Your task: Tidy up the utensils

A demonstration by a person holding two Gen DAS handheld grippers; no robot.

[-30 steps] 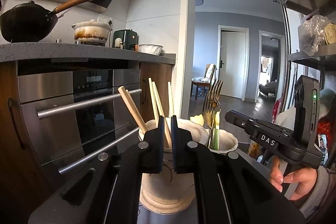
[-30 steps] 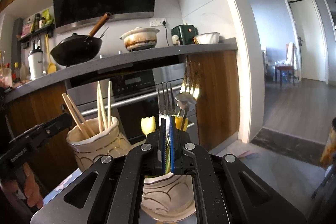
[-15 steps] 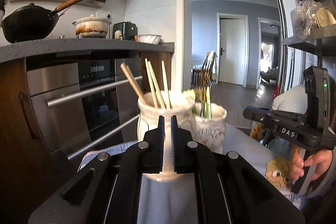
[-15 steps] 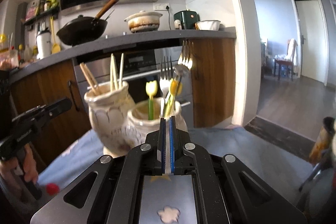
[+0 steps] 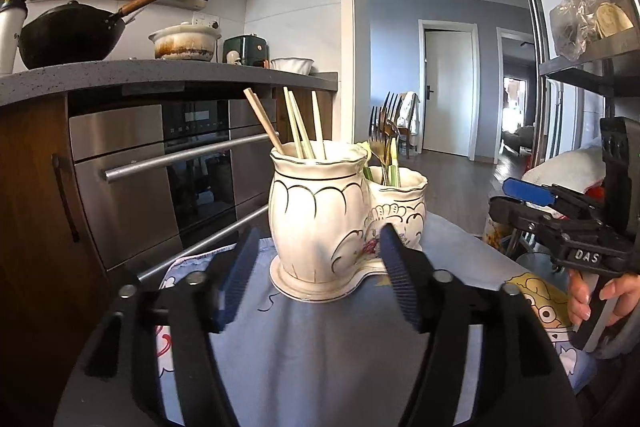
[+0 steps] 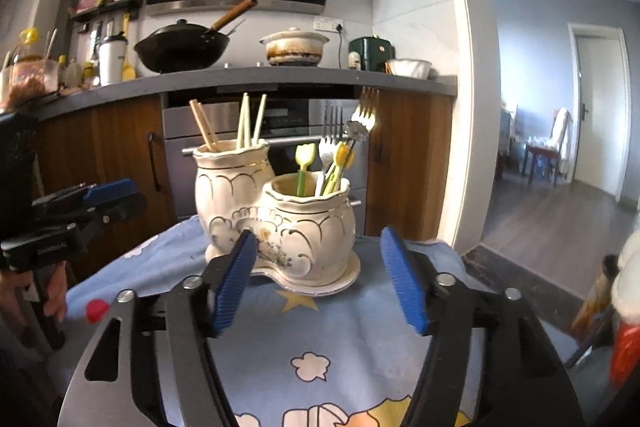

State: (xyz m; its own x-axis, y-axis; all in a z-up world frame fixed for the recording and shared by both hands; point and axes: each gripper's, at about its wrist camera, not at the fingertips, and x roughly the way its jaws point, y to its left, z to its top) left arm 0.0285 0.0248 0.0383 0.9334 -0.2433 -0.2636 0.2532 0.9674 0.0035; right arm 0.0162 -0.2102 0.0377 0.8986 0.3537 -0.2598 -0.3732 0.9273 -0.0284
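Note:
A cream ceramic double holder (image 5: 316, 215) (image 6: 304, 231) stands on a blue cartoon-print cloth. Its taller jar holds several chopsticks (image 5: 296, 125) (image 6: 244, 121). Its shorter jar holds forks (image 5: 384, 131) (image 6: 360, 119) and small plastic utensils (image 6: 302, 163). My left gripper (image 5: 316, 275) is open and empty, a little in front of the taller jar. My right gripper (image 6: 320, 275) is open and empty, in front of the shorter jar. Each gripper shows at the edge of the other's view, the right one (image 5: 528, 195) and the left one (image 6: 108, 195).
The cloth (image 6: 340, 339) covers a small table. Behind stand an oven (image 5: 160, 163) and a counter with a black wok (image 6: 184, 47) and a pot (image 6: 294, 47). A metal shelf rack (image 5: 580, 27) stands at the right. A doorway opens to a hallway (image 6: 560, 187).
Both grippers have pulled back from the holder and opened; they were shut and close over the jars before. The holder now stands farther off on the cloth.

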